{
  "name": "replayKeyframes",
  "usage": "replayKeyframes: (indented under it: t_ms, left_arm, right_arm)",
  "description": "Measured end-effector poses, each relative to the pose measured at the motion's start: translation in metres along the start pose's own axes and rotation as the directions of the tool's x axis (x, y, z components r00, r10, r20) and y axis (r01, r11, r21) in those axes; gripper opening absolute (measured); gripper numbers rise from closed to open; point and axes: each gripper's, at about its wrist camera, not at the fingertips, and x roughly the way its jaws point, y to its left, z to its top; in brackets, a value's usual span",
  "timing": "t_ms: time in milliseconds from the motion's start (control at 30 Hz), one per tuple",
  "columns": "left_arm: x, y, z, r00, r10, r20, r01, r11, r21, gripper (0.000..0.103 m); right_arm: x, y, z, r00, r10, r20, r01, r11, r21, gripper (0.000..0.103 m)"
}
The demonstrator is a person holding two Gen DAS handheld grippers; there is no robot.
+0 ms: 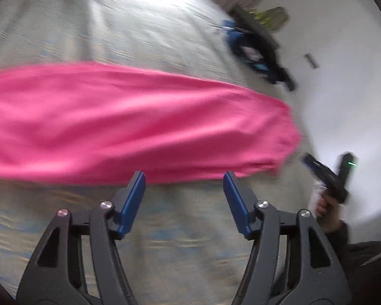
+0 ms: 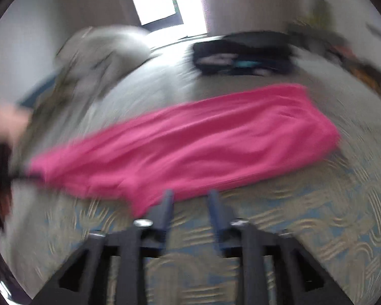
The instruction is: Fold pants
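Both claws stood empty over the bed. From the left wrist view, the left gripper [image 1: 184, 178] had its blue pads spread apart with nothing between them, hovering just near of the pink pants [image 1: 129, 122]; the tips overlapped the near edge of the cloth in the picture, though whether they touched it could not be told. The pants lay as a long narrow band across the patterned bedspread [image 1: 165, 241], running off the left of the view and ending at the right in what looked like a hem or waistband; the blur hid which. That narrow shape suggested the lengthwise fold, leg on leg, was done, and the crosswise folds were left. Far right, the right gripper [image 1: 325, 170] showed in a hand, off the cloth's end. From the right wrist view, the right gripper [image 2: 190, 195] also stood apart and empty, its tips at the near edge of the pants [image 2: 203, 137], which stretched from near left to far right, flat and unfolded along their length. Dark bags [image 2: 241, 56] lay beyond.
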Motion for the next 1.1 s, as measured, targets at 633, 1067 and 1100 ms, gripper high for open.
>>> replayKeyframes:
  t_ms: [633,1067,1100]
  left_arm:
    - [0.086,-0.103,-0.018,0.998,0.028,0.047,-0.028,1.0,-0.006,0.063]
    - [0.086,-0.067,-0.015,0.99,0.042,0.135,-0.011,0.975,-0.223,0.057]
    - [0.084,-0.066,-0.016,0.988,0.045,0.149,-0.008,0.971,-0.241,0.057]
  right_arm:
    - [0.028,-0.092,0.044,0.992,0.125,0.023,-0.127,0.964,0.234,0.059]
    - [0.031,-0.111,0.044,0.997,0.073,0.02,-0.076,0.957,0.28,0.059]
    - [0.028,-0.111,0.043,0.997,0.072,0.025,-0.076,0.954,0.29,0.059]
